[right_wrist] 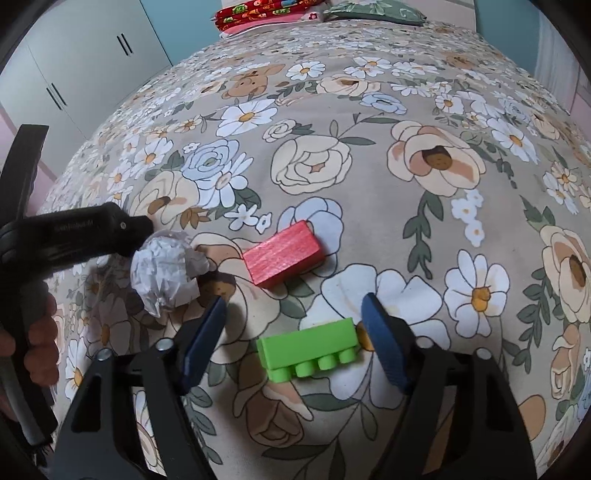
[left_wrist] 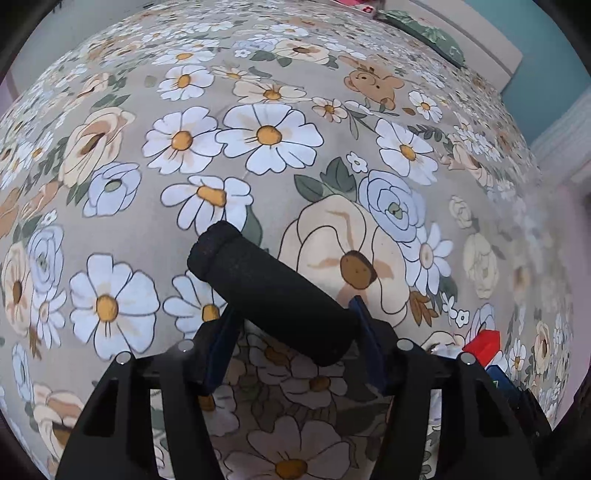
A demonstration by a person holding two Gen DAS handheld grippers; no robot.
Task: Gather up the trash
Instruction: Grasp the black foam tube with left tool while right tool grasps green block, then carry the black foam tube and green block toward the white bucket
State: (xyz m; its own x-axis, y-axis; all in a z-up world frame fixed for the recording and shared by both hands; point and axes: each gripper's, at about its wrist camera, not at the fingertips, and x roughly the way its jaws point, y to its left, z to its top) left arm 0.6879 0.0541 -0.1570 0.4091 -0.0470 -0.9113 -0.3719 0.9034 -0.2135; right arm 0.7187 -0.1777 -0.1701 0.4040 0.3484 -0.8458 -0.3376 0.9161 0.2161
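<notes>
My left claw (left_wrist: 291, 325) squeezes a black roll (left_wrist: 269, 291); my right claw (right_wrist: 295, 328), wide open and empty, could reach the paper ball (right_wrist: 166, 269) at ten o'clock.

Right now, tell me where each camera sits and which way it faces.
Left wrist: on the left tongs, aimed down across the floral bedspread; the tongs clamp a black roll.
Right wrist: on the right tongs, facing up the bed toward the pillow; the open tongs flank a green brick, with the person's hand at left.
Shared: the bedspread and the red block.
</notes>
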